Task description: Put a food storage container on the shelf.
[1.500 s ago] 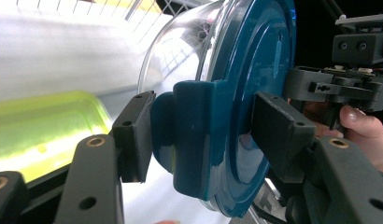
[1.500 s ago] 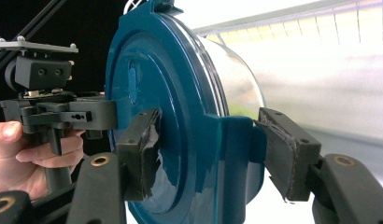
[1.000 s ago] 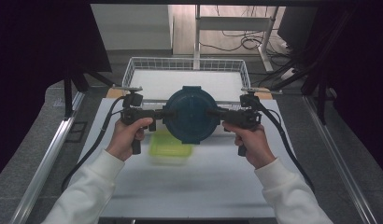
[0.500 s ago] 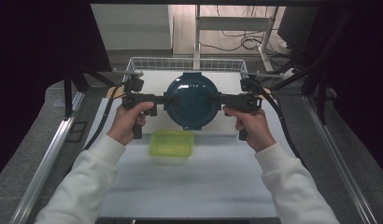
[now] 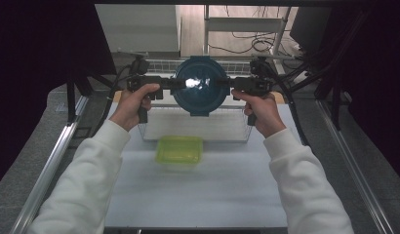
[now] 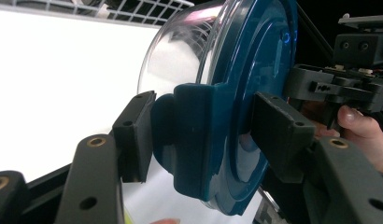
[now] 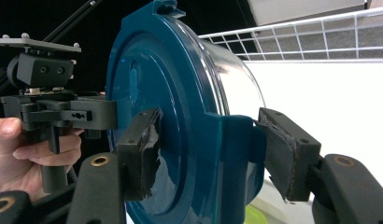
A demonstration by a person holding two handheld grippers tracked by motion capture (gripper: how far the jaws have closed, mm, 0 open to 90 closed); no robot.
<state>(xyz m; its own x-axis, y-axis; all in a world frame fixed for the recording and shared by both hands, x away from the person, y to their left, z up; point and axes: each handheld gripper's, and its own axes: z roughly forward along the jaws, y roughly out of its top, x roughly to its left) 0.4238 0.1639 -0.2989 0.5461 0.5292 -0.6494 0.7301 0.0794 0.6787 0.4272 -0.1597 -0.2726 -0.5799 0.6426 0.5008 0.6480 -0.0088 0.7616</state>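
High view, left to right. Left hand (image 5: 134,100) grips the left gripper (image 5: 170,84), which points inward along the table's width. Its jaws stand part-way open and are clamped on the left latch tab of the round container (image 5: 201,85); in the left gripper view 1 pad presses the teal tab from the bowl side and the other presses the lid face.

The container, a clear bowl under a teal lid (image 6: 255,88), is held up in the air between the 2 grippers, above the wire basket (image 5: 239,127) at the far end of the white table (image 5: 198,195). The lid faces the camera in the high view, with a glare spot on it. No brand, label or readable writing shows on lid, bowl or grippers.

On the table just in front of the basket lies a yellow-green box (image 5: 180,150), apart from both grippers.

The right gripper (image 5: 233,84), held by the right hand (image 5: 262,108), mirrors the left: jaws part-way open, pads clamped on the right latch tab. 1 pad's facing (image 7: 150,154) is torn and peeling.
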